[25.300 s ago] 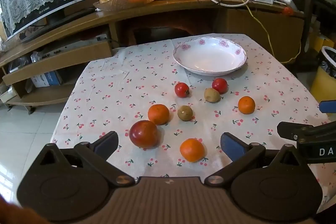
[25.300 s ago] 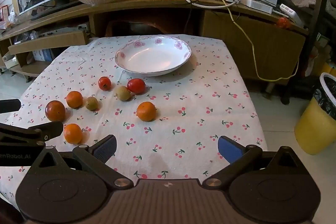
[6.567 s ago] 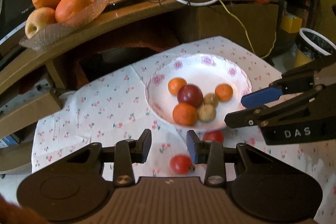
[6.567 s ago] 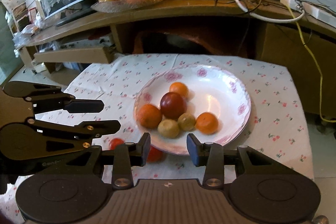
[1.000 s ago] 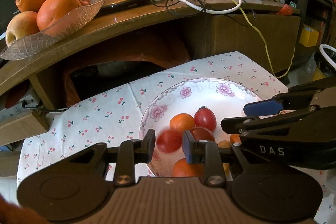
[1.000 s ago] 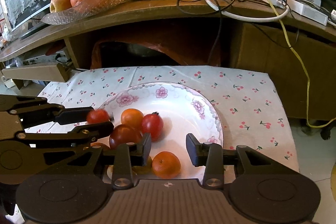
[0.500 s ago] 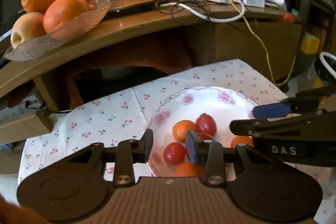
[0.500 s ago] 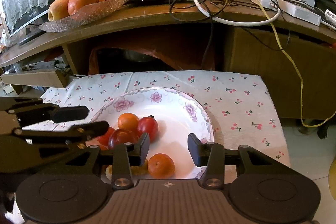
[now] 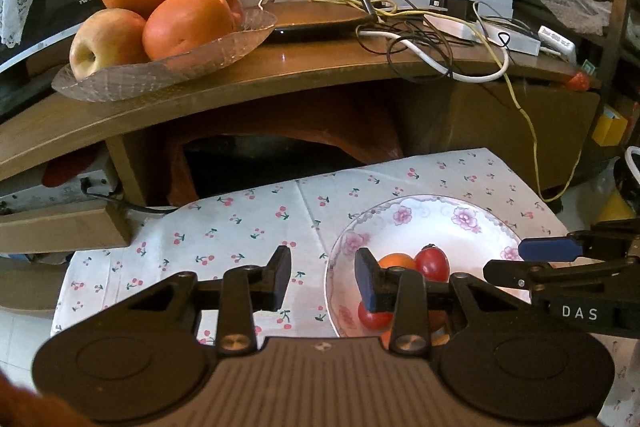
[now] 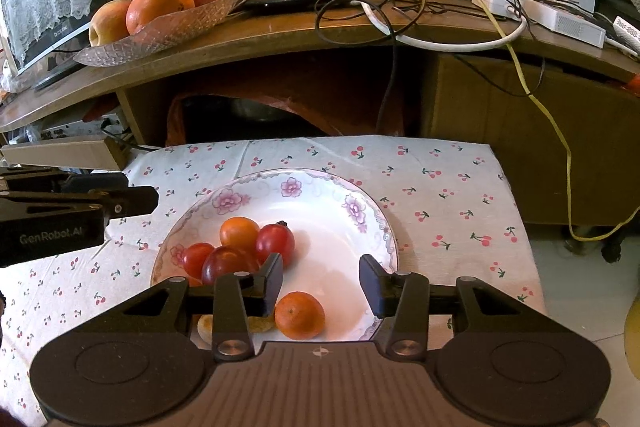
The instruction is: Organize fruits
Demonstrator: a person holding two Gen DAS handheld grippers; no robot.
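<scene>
Both grippers hovered above the near side of the floral plate [image 10: 362,205], each with fingers spread and nothing between them. The left gripper [image 9: 322,277] sat over the plate's left rim, above the cherry-print tablecloth [image 9: 240,223]; the right gripper [image 10: 320,279] sat over the plate's bare right half. The fruit was in the plate, bunched toward its left: an orange [image 10: 239,231] at the back, a tomato [image 10: 276,242] touching it on the right, a second tomato [image 10: 197,257] by the left rim, a dark red apple [image 10: 226,264] in front, and another orange [image 10: 299,315] apart near the front edge. Further fruit was partly hidden behind the right gripper's fingers. The cloth to the right of the plate lay bare up to the table edge. A wooden shelf [image 10: 280,35] overhung the table's far edge.
</scene>
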